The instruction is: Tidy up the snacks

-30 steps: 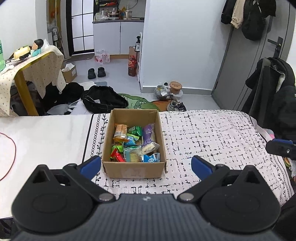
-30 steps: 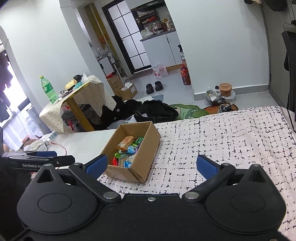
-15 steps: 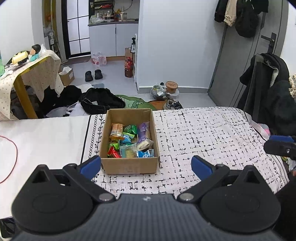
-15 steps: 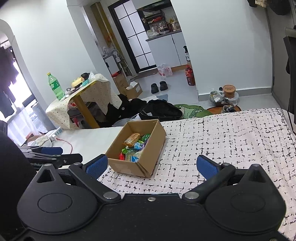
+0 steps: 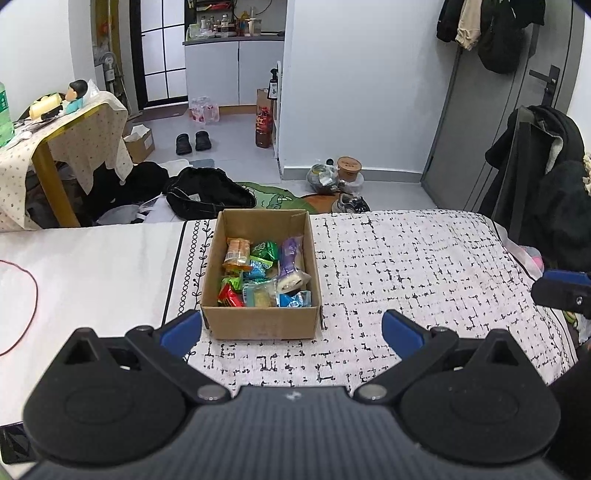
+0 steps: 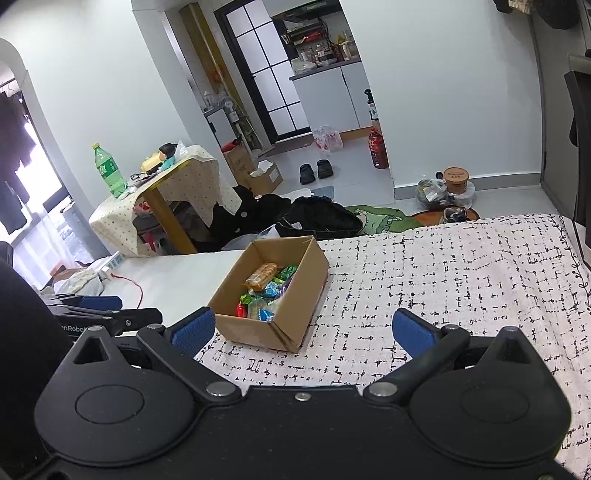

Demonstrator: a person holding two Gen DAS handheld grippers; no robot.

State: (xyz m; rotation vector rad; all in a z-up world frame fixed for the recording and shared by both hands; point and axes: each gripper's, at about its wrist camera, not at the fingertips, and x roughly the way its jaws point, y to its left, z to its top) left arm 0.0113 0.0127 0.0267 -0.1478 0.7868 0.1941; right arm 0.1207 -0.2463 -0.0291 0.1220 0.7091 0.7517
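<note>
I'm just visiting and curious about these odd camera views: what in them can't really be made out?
- Snacks in the cardboard box: wrapper print is too small in both views, and the lower layers are covered by the top ones.
- In the right wrist view, the box's right wall hides part of the contents.
- Right gripper: cut off by the left wrist view's right edge.
- Left gripper: mostly hidden behind the right one's black body.

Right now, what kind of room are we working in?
Probably a small lived-in apartment, seen from a bed or table under a patterned cloth that carries the cardboard box of snacks. Slippers lie on the floor, coats hang by the door, and kitchen cabinets stand beyond.
</note>
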